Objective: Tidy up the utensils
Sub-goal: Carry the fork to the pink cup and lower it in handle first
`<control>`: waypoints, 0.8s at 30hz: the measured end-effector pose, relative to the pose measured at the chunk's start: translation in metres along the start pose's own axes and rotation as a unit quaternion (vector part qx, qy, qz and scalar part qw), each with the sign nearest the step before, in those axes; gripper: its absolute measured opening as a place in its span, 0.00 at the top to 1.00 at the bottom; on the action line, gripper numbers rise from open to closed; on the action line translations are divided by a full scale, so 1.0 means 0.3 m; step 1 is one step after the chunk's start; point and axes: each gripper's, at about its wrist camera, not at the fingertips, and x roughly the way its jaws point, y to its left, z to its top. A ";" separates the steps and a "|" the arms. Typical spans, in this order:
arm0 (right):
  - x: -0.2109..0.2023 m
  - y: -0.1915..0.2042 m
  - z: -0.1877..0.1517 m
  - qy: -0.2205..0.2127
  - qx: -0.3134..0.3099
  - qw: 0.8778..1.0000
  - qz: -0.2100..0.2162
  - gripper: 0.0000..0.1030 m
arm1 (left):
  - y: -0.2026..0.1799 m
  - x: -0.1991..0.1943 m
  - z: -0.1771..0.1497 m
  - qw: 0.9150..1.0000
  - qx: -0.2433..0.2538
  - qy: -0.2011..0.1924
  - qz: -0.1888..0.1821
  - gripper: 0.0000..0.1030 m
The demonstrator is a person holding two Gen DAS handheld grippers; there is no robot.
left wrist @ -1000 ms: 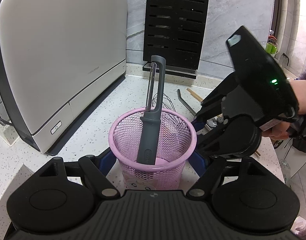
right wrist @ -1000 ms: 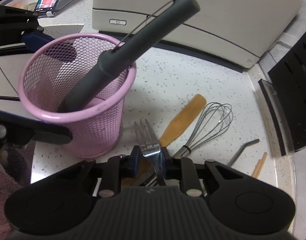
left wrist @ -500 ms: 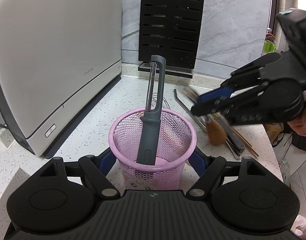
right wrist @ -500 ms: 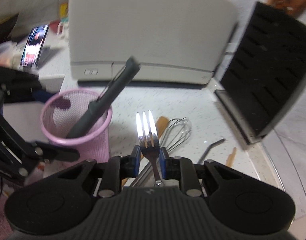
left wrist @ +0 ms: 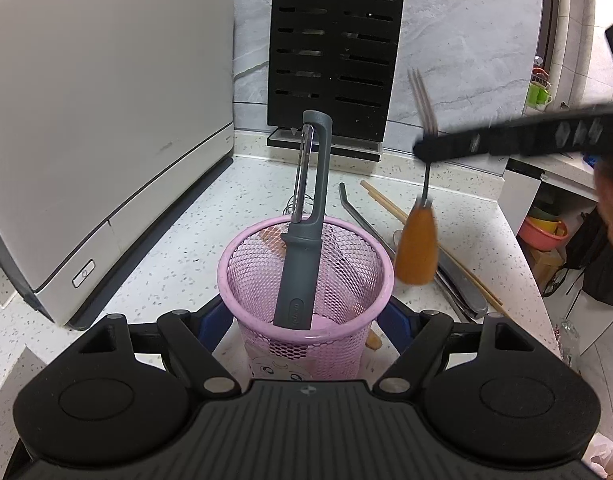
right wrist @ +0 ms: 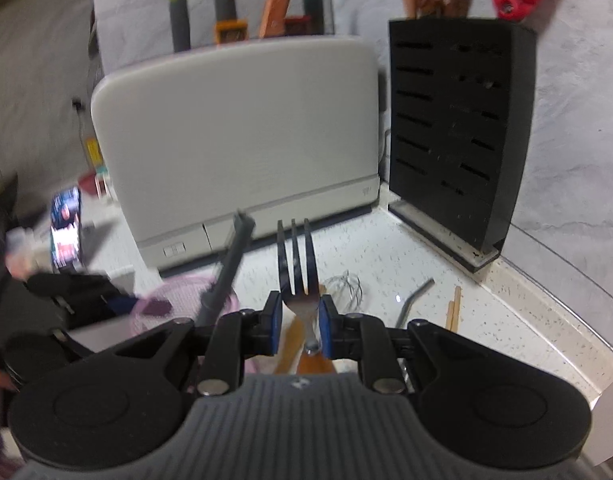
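My left gripper [left wrist: 306, 316] is shut on a pink mesh cup [left wrist: 306, 280] standing on the speckled counter. A grey peeler [left wrist: 304, 236] stands upright in the cup. My right gripper [right wrist: 299, 322] is shut on a fork [right wrist: 296, 264] with a wooden handle, tines up. In the left wrist view the fork [left wrist: 420, 216] hangs upright in the air just right of the cup, handle down, under the right gripper's fingers [left wrist: 506, 140]. The cup [right wrist: 174, 300] and peeler [right wrist: 226, 272] show blurred at lower left of the right wrist view.
A white appliance [left wrist: 98, 120] stands on the left and a black slotted knife block [left wrist: 334, 60] at the back. On the counter right of the cup lie a whisk [right wrist: 346, 284], a metal straw [right wrist: 416, 296], chopsticks [right wrist: 452, 308] and other utensils [left wrist: 458, 284].
My right gripper has lifted the fork off the counter and turned it upright, beside the cup. The left gripper and cup have not moved.
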 end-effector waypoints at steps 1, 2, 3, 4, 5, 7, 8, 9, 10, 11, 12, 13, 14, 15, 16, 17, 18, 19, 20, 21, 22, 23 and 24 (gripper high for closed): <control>-0.017 0.000 0.013 -0.009 0.005 1.000 0.006 0.83 | -0.003 0.002 0.001 1.000 0.001 -0.001 0.001 0.12; -0.034 0.004 0.027 -0.017 0.007 1.000 0.012 0.83 | -0.005 0.003 0.001 1.000 0.001 -0.001 0.000 0.12; -0.051 0.010 0.041 -0.026 0.009 0.999 0.018 0.83 | -0.006 0.005 0.001 1.000 -0.001 -0.002 -0.002 0.12; -0.068 0.016 0.053 -0.035 0.011 0.999 0.024 0.83 | -0.008 0.005 0.001 1.000 -0.001 -0.003 -0.002 0.12; -0.082 0.024 0.065 -0.043 0.011 0.999 0.030 0.83 | -0.011 0.006 0.000 1.000 0.001 -0.004 -0.001 0.12; -0.103 0.038 0.090 -0.056 0.011 0.997 0.044 0.83 | -0.014 0.008 0.000 1.000 0.002 -0.003 -0.002 0.12; -0.110 0.048 0.099 -0.061 0.013 0.997 0.052 0.83 | -0.017 0.008 0.000 1.000 0.003 -0.002 -0.001 0.12; -0.115 0.057 0.107 -0.066 0.015 0.996 0.061 0.83 | -0.019 0.008 0.002 1.000 0.004 -0.002 0.000 0.12; -0.118 0.066 0.113 -0.069 0.017 0.995 0.070 0.83 | -0.021 0.007 0.002 1.000 0.005 -0.001 0.000 0.12; -0.116 0.075 0.118 -0.071 0.020 0.994 0.082 0.83 | -0.022 0.008 0.004 1.000 0.006 0.000 0.001 0.12; -0.120 0.082 0.120 -0.071 0.023 0.993 0.091 0.83 | -0.022 0.009 0.007 1.000 0.006 0.000 0.001 0.12; -0.113 0.093 0.120 -0.069 0.021 0.993 0.098 0.83 | -0.021 0.007 0.006 1.000 0.006 0.000 0.000 0.12; -0.102 0.104 0.116 -0.065 0.018 0.993 0.100 0.83 | -0.019 0.007 0.007 1.000 0.005 0.000 0.000 0.12; -0.091 0.111 0.112 -0.061 0.016 0.993 0.101 0.83 | -0.018 0.008 0.009 1.000 0.005 0.001 0.000 0.12; -0.075 0.120 0.106 -0.055 0.013 0.993 0.101 0.83 | -0.018 0.007 0.009 1.000 0.005 0.001 0.000 0.12; -0.059 0.129 0.098 -0.049 0.008 0.994 0.098 0.83 | -0.019 0.009 0.010 1.000 0.006 0.001 0.000 0.12; -0.045 0.137 0.090 -0.043 0.004 0.994 0.096 0.83 | -0.019 0.009 0.011 1.000 0.005 0.001 -0.001 0.12; -0.030 0.143 0.079 -0.036 0.002 0.995 0.094 0.83 | -0.018 0.008 0.010 1.000 0.005 0.001 -0.001 0.12; -0.017 0.148 0.070 -0.030 -0.002 0.995 0.091 0.84 | -0.016 0.009 0.012 1.000 0.004 0.001 -0.002 0.12; -0.007 0.152 0.059 -0.025 -0.005 0.996 0.088 0.84 | -0.015 0.010 0.012 1.000 0.003 0.001 -0.002 0.12; 0.003 0.152 0.047 -0.019 -0.004 0.996 0.087 0.84 | -0.013 0.010 0.012 1.000 0.002 0.000 -0.003 0.12; 0.010 0.150 0.034 -0.013 -0.003 0.996 0.084 0.84 | -0.012 0.011 0.012 1.000 0.001 0.000 -0.003 0.12; 0.017 0.148 0.022 -0.008 -0.003 0.997 0.080 0.84 | -0.012 0.012 0.012 1.000 0.002 0.000 -0.003 0.12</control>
